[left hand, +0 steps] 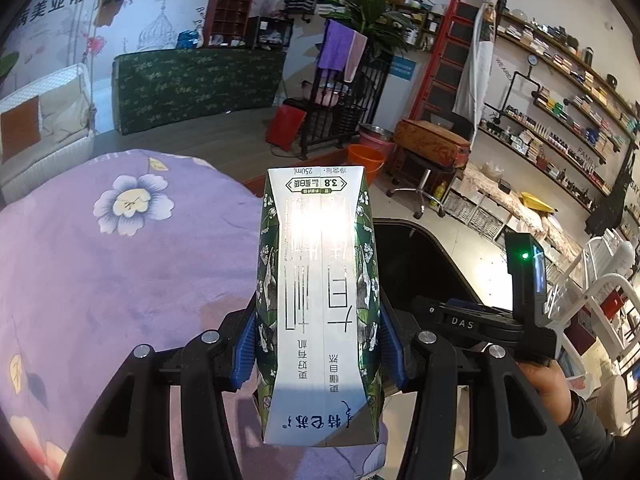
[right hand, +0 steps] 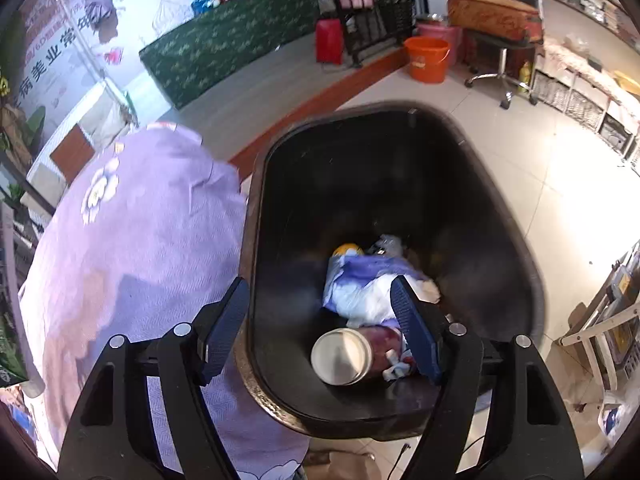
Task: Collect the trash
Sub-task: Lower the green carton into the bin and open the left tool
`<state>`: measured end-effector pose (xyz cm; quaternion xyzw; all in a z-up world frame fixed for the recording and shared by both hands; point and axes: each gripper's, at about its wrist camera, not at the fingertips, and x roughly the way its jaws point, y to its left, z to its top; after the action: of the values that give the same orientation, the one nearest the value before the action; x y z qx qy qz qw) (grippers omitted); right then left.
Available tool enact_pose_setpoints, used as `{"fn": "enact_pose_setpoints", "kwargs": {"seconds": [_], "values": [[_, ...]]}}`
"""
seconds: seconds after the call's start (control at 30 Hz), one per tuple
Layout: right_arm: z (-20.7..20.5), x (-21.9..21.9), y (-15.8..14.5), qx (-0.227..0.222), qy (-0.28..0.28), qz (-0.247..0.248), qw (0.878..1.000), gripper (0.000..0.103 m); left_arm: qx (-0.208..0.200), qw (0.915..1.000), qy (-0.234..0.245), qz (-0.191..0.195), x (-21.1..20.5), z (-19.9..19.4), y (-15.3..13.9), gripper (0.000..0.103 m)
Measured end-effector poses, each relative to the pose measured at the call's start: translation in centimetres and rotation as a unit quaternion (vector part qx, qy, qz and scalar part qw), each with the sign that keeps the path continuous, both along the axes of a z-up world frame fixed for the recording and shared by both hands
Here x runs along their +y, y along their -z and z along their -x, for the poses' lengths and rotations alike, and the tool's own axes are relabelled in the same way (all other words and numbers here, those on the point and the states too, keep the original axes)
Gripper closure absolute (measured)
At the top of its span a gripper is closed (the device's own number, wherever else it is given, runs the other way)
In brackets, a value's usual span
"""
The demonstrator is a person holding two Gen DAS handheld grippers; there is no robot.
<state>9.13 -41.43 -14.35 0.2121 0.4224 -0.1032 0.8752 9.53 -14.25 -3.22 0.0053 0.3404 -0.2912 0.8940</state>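
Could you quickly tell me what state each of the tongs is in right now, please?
Left tongs: closed on the milk carton.
Right tongs: open, empty, above the black bin.

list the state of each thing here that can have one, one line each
milk carton: clamped between the left tongs' pads, held above the purple cloth
right tongs: open, nothing between them, over the bin
black bin: open-topped, partly filled
can: lying on its side in the bin
crumpled wrapper: lying in the bin behind the can
orange bucket: upright on the floor
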Motion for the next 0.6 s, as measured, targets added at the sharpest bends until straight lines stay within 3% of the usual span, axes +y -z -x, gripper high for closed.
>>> {"fn": "enact_pose_setpoints", "kwargs": {"seconds": [0.23, 0.43, 0.6], "values": [[2.3, -2.0, -2.0, -0.027, 0.036, 0.002, 0.999, 0.026, 0.016, 0.999, 0.042, 0.004, -3.4, -0.4, 0.4, 0.053], [4.0, -3.9, -2.9, -0.039, 0.071, 0.007, 0.997, 0.025, 0.063, 0.9938, 0.091, 0.007, -7.2, -1.5, 2.2, 0.053], [5.3, -5.4, -2.7, -0.038, 0.094, 0.004, 0.995, 0.025, 0.092, 0.9887, 0.116, -0.019, -10.5, -2.7, 4.2, 0.053]]}}
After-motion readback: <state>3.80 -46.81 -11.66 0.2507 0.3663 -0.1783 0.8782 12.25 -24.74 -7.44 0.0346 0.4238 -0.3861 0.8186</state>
